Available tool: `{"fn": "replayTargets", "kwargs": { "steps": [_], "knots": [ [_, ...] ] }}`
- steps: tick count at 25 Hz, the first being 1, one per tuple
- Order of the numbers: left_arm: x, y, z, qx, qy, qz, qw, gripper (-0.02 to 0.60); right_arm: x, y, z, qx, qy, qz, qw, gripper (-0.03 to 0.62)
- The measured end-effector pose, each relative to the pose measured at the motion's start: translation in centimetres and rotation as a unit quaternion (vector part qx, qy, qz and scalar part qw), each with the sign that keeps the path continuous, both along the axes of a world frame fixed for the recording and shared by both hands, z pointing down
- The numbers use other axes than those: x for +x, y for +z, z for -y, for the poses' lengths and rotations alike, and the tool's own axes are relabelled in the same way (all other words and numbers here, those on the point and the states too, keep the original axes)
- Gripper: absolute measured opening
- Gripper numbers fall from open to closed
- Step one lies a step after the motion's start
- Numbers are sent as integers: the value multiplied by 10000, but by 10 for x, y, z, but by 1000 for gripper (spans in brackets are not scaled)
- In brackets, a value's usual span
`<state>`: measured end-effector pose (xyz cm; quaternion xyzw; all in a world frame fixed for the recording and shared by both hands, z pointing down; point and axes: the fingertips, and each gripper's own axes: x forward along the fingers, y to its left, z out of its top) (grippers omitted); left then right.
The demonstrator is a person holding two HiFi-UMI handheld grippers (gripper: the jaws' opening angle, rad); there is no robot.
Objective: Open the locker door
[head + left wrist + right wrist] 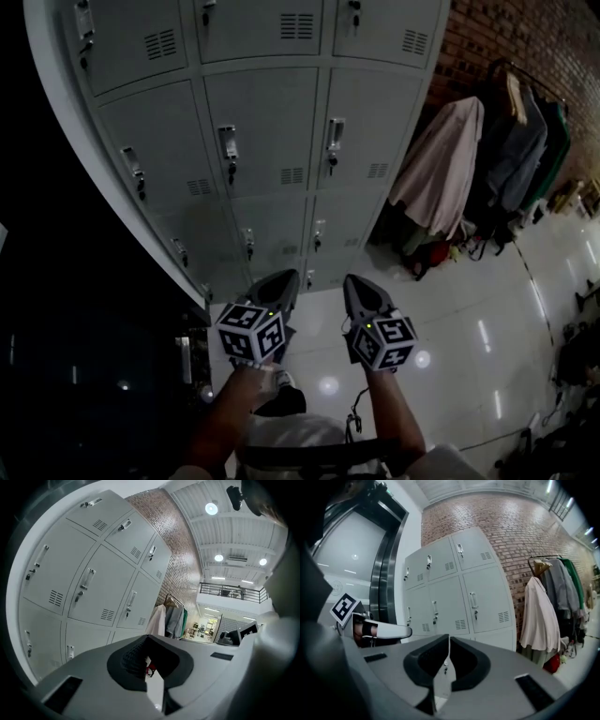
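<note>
A bank of grey metal lockers (262,131) stands ahead, every door closed, each with a vertical handle (228,145) and a key lock. My left gripper (286,281) and right gripper (356,284) are held side by side, short of the lockers and touching nothing. Both point at the lower doors. In the left gripper view the jaws (146,637) meet at the tips, with the locker doors (101,588) off to the left. The right gripper (448,637) is also shut and empty, and the lockers (485,597) lie straight ahead.
A clothes rack with hanging coats (441,169) stands right of the lockers against a brick wall (506,37). Glossy pale floor (469,328) spreads to the right. A dark framed doorway (379,573) lies left of the lockers. My left gripper (379,631) shows in the right gripper view.
</note>
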<state>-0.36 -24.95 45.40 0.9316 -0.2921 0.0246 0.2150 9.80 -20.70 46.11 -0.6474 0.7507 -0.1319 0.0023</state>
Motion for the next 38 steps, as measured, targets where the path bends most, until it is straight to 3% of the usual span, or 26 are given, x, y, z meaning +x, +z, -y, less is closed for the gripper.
{"fn": "replayTargets", "kwargs": {
  "steps": [9,15,26,32,38],
  "knots": [
    [-1,-8,86,81,-7,-41,10000,-9,3,-11,90,163,60,-98,9998,31],
    [19,-10,124,52,28,-94,9999,-9,17,-23,140,232,-8,-257,9994,40],
    [65,-11,200,133,-113,-121,9998,-9,62,-43,254,402,-242,-401,9981,222],
    [83,-9,237,109,-235,-112,9996,-9,81,-56,309,445,-364,-556,9968,265],
    [88,-7,261,106,-315,-56,9994,-9,85,-62,344,495,-459,-592,9960,268]
  ]
}}
